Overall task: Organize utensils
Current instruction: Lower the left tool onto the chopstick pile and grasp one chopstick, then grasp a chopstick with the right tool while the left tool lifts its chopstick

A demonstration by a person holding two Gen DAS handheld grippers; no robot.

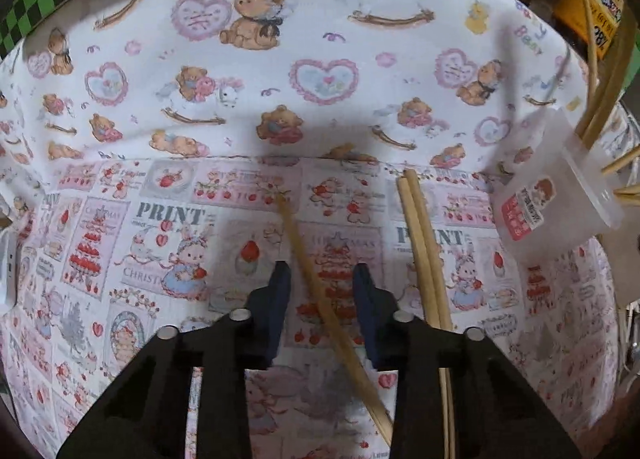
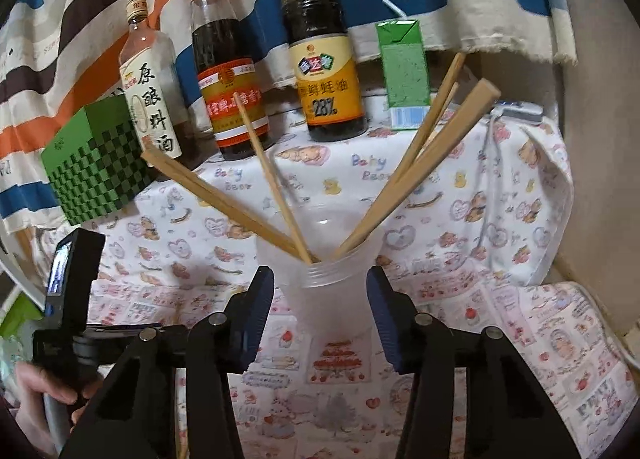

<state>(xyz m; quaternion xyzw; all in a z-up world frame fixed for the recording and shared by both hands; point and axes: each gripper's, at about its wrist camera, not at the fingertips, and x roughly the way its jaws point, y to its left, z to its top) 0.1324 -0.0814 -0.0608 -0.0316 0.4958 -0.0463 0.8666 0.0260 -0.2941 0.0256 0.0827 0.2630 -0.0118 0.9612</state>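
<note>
In the left wrist view my left gripper (image 1: 322, 271) is open, low over the patterned cloth. A single wooden chopstick (image 1: 320, 299) lies on the cloth between its fingers, untouched. A pair of chopsticks (image 1: 424, 251) lies just right of the right finger. The clear plastic cup (image 1: 560, 195) with chopsticks in it shows at the right edge. In the right wrist view my right gripper (image 2: 320, 287) is open, its fingers on either side of the clear cup (image 2: 332, 287), apart from its walls. Several chopsticks (image 2: 416, 171) stand splayed in the cup.
Three sauce bottles (image 2: 320, 59) and a green drink carton (image 2: 404, 75) stand at the back of the table. A green checkered box (image 2: 96, 167) sits at the back left. The hand holding the left gripper (image 2: 68, 319) is at the lower left. A wall rises at the right.
</note>
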